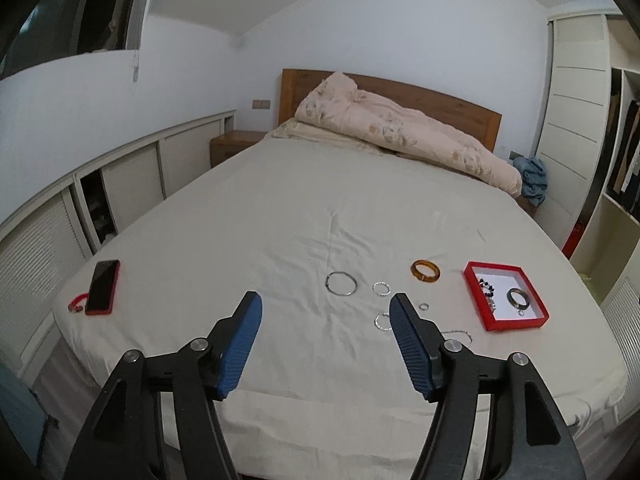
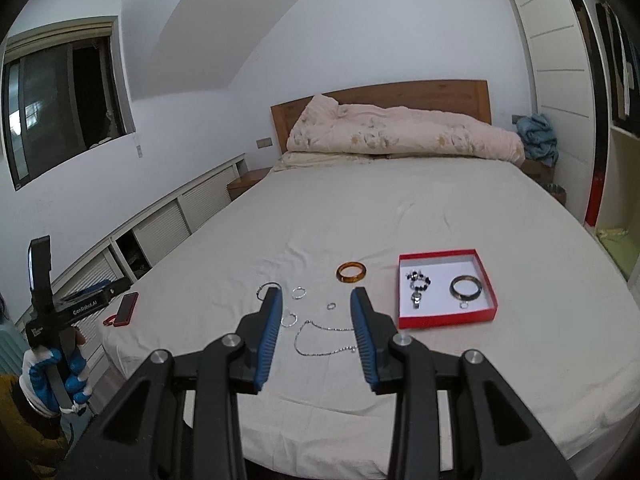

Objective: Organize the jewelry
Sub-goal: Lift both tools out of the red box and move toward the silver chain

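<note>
Black linkage arms, silver pivot screws, ribbed blue jaws; blue-and-white gloved left hand [image 2: 54,380].

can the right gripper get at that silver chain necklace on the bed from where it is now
Probably yes. The right gripper is open and empty above the near edge of the bed, and the silver chain necklace lies flat on the sheet between its fingers in the right wrist view, with nothing lying over it.

Both grippers [image 1: 326,306] [image 2: 316,300] agape, empty.

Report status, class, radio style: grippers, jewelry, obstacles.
Left gripper open, empty. Right gripper open, over silver chain. Amber bangle outside red box. Nothing blocking.
</note>
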`<action>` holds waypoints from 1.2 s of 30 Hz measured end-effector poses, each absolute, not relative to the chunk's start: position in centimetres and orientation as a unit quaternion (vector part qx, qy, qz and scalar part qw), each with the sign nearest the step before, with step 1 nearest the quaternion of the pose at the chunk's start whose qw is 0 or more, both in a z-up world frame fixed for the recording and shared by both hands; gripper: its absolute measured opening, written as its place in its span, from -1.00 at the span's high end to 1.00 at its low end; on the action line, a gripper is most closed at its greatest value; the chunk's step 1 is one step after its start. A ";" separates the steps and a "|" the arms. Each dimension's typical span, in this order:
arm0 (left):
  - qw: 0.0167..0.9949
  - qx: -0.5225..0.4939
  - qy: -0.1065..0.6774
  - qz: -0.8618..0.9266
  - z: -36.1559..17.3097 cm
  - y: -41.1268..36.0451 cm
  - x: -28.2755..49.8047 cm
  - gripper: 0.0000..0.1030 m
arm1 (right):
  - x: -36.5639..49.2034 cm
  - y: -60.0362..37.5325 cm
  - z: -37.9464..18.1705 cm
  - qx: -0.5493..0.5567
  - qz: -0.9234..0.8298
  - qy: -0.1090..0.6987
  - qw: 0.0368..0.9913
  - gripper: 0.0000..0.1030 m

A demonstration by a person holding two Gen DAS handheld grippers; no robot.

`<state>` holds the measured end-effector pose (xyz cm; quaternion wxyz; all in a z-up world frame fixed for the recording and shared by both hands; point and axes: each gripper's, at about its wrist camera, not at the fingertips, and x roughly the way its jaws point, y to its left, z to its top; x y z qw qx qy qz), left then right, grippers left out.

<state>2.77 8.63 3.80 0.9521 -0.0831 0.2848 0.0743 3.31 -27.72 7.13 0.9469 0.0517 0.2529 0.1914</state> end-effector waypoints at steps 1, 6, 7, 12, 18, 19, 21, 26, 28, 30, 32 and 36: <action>0.951 -0.085 0.287 0.075 3.4 8.5 2.8 -0.29 | 3.3 -27.7 6.8 0.051 0.191 0.255 0.946 0.35; 0.948 -0.079 0.299 0.078 1.6 7.9 3.0 -0.29 | 4.2 -27.5 5.4 0.054 0.189 0.271 0.942 0.35; 0.947 -0.078 0.303 0.078 1.3 7.8 3.1 -0.29 | 4.5 -27.6 5.1 0.055 0.189 0.275 0.941 0.35; 0.940 -0.079 0.325 0.075 -0.8 7.5 3.8 -0.29 | 5.5 -27.5 3.6 0.062 0.189 0.292 0.936 0.35; 0.932 -0.073 0.346 0.077 -2.9 7.2 5.1 -0.29 | 7.0 -27.6 1.6 0.072 0.187 0.312 0.928 0.35; 0.931 -0.072 0.351 0.077 -3.3 7.1 5.4 -0.29 | 7.3 -27.6 1.2 0.075 0.187 0.318 0.926 0.35; 0.928 -0.069 0.358 0.075 -3.9 6.9 6.0 -0.29 | 7.8 -27.6 0.4 0.078 0.188 0.326 0.923 0.35; 0.921 -0.069 0.378 0.058 -5.9 6.1 7.5 -0.18 | 9.5 -27.6 -2.0 0.086 0.188 0.352 0.913 0.35; 0.918 -0.068 0.388 0.051 -6.8 5.7 8.3 -0.15 | 10.4 -27.5 -3.1 0.090 0.188 0.365 0.908 0.35; 0.914 -0.068 0.398 0.047 -7.7 5.4 9.1 -0.14 | 11.4 -27.5 -4.6 0.093 0.188 0.380 0.901 0.35; 0.908 -0.068 0.412 0.041 -8.8 5.1 10.3 -0.13 | 12.2 -27.3 -5.6 0.095 0.188 0.393 0.895 0.35; 0.899 -0.065 0.431 0.034 -10.5 4.6 12.4 -0.12 | 14.2 -26.9 -8.1 0.099 0.190 0.419 0.883 0.35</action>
